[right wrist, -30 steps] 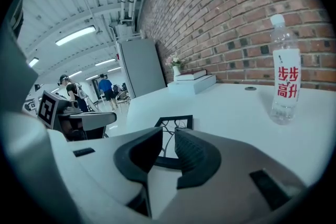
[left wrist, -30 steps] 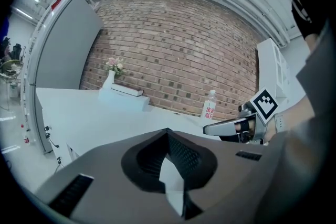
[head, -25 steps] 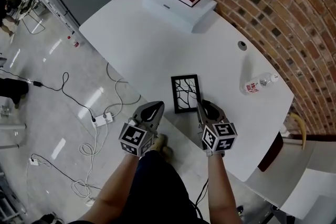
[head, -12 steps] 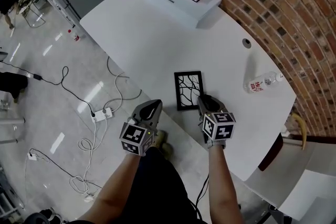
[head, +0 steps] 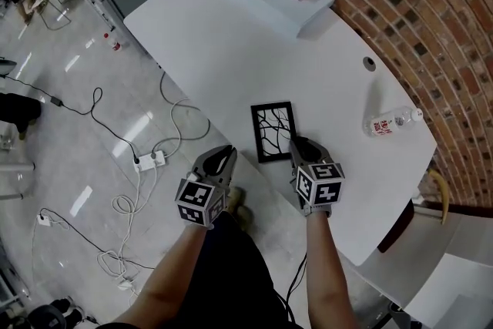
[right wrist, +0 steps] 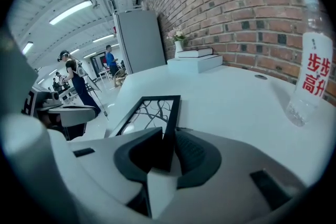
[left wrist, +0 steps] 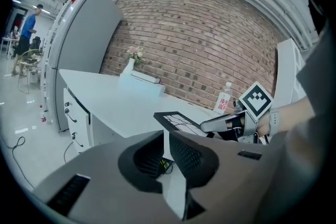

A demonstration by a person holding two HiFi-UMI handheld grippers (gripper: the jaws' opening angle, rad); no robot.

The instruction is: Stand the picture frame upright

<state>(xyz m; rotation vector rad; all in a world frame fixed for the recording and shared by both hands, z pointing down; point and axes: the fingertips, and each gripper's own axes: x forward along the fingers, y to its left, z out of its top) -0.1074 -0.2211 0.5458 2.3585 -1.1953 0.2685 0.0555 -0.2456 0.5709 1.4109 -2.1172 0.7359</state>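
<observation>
1. Down on the floor at the left lie white cables (head: 146, 162).
2. Next, the left gripper (head: 219, 160) hangs just off the desk's (head: 231, 50) near edge. Its fingers have just been opening. Now only a narrow gap shows, with nothing in it.
3. The picture frame (head: 272, 129) lies flat on the desk, close to the near edge.
4. The right gripper (head: 296, 146) is at the frame's near right corner. Its fingers have just been closing, and the corner sits between them. A thin gap shows beside one pad.
5. A water bottle (head: 391, 122) stands near the desk's right edge, well apart from the frame.
</observation>
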